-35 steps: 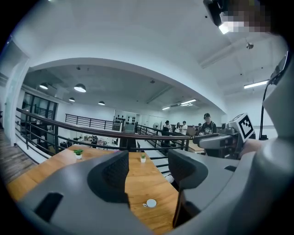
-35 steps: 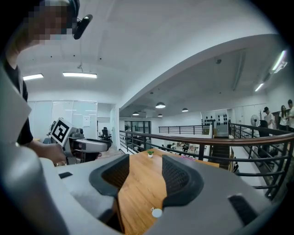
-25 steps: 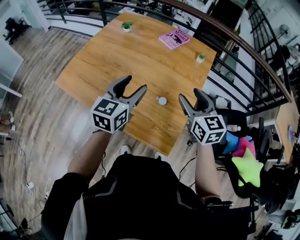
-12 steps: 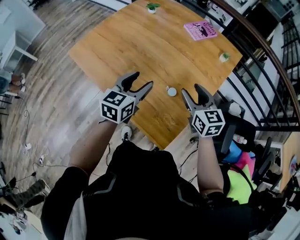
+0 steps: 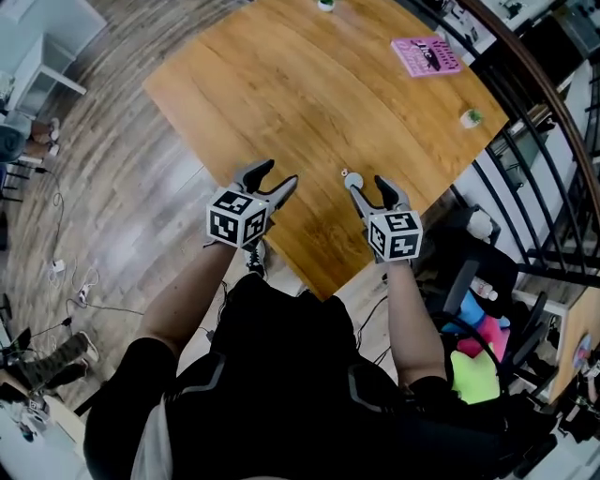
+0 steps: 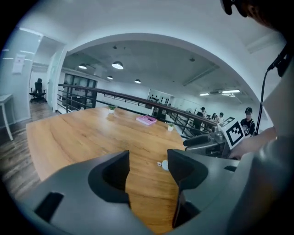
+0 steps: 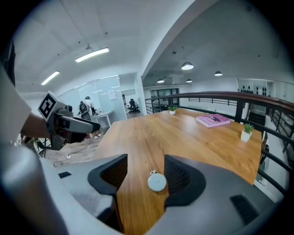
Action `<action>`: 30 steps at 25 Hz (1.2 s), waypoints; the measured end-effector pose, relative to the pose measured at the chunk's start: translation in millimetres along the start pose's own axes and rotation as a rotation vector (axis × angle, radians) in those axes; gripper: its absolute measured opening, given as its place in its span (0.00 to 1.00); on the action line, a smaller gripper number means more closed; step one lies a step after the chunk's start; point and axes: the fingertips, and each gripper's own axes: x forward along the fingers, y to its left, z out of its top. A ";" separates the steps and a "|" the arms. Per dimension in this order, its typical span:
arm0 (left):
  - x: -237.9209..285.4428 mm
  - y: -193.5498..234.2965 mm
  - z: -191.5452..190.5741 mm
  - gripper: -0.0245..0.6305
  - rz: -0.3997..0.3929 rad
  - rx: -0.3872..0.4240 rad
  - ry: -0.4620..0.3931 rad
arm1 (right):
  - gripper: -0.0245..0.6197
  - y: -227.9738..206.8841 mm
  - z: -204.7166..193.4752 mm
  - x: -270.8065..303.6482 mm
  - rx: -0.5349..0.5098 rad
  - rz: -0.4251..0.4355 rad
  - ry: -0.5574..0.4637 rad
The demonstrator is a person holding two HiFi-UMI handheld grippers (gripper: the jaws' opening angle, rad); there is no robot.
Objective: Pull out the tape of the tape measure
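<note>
The tape measure (image 5: pixel 345 174) is a small round white case with a little loop, lying on the wooden table (image 5: pixel 281 84) near its front edge. In the right gripper view the tape measure (image 7: pixel 157 182) shows in the gap between the jaws, flat on the wood and untouched. My right gripper (image 5: pixel 367 185) hovers just right of it; its jaws have just closed slightly and stand open, holding nothing. My left gripper (image 5: pixel 268 180) is open and empty, a short way left of the case. The left gripper view shows the tape measure (image 6: pixel 164 164) ahead and the right gripper (image 6: pixel 202 141) beyond.
A pink book (image 5: pixel 427 54) lies at the table's far right, with a small potted plant (image 5: pixel 471 117) near the right edge and another plant (image 5: pixel 325 4) at the far edge. A black railing (image 5: pixel 534 141) and a chair with coloured cushions (image 5: pixel 473 370) stand to the right.
Both grippers have sunk toward the table. The right gripper has closed in on the tape measure, which now sits just off its left finger. The tape measure has not moved.
</note>
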 end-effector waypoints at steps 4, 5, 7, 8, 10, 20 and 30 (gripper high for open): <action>7.4 9.1 -26.0 0.46 0.004 -0.036 0.060 | 0.43 -5.7 -25.4 25.0 0.006 -0.009 0.063; 8.8 10.7 -32.5 0.46 0.004 -0.049 0.074 | 0.43 -7.2 -32.8 30.3 0.016 -0.015 0.079; 12.1 11.8 -43.9 0.46 0.001 -0.069 0.101 | 0.43 -9.6 -46.5 38.5 0.026 -0.024 0.109; 15.4 12.1 -47.3 0.46 0.002 -0.070 0.110 | 0.43 -11.6 -50.7 42.7 0.024 -0.028 0.119; 26.1 13.2 -50.4 0.46 0.013 -0.062 0.116 | 0.43 -17.3 -54.8 53.4 0.010 -0.036 0.131; 47.1 7.2 -69.2 0.46 -0.026 -0.090 0.152 | 0.44 -26.3 -85.4 89.2 -0.011 -0.044 0.208; 41.1 0.4 -60.0 0.46 -0.045 -0.077 0.144 | 0.37 -27.8 -91.7 91.8 -0.074 -0.061 0.228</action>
